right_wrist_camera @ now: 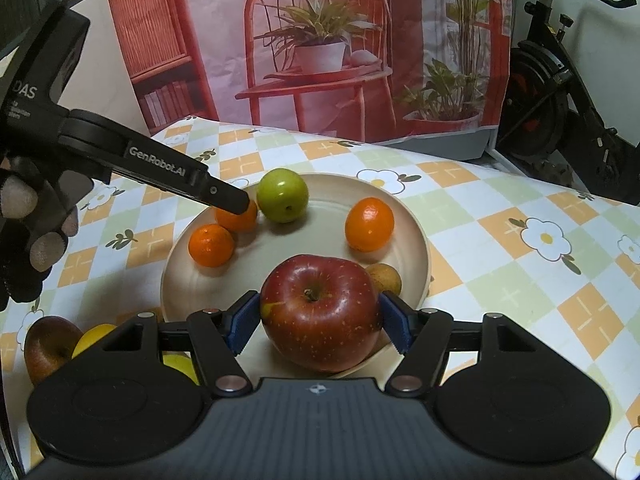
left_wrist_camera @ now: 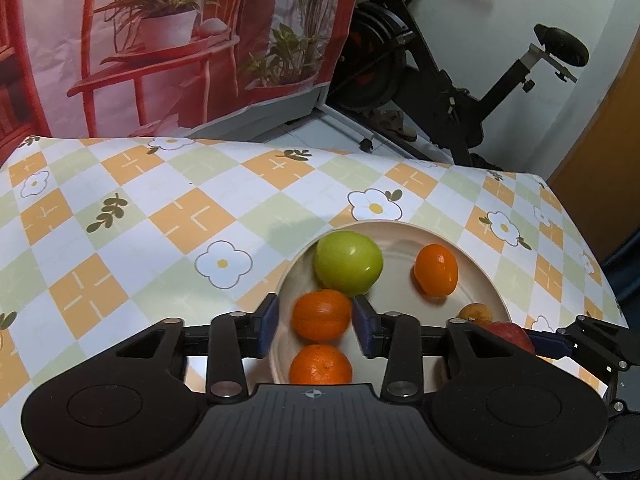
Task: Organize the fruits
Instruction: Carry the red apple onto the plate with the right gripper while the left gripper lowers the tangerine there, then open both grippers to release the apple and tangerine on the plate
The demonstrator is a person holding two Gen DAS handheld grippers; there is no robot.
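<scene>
Left gripper (left_wrist_camera: 316, 326) jaws stand slightly apart around an orange (left_wrist_camera: 321, 315) in the beige plate (right_wrist_camera: 416, 236) — small gaps at both blue pads, no squeeze visible. Right gripper (right_wrist_camera: 320, 316) jaws clamp a red apple (right_wrist_camera: 320, 312) at its sides, over the plate's near rim. Also on the plate: green apple (right_wrist_camera: 282, 195), a second orange (right_wrist_camera: 211, 245), a third (right_wrist_camera: 369, 224) on the far right, a small brown fruit (right_wrist_camera: 385, 278). Off the plate, lower left — a brownish-red fruit (right_wrist_camera: 50, 346) and a yellow fruit (right_wrist_camera: 93, 339) on the checked tablecloth (right_wrist_camera: 520, 280).
</scene>
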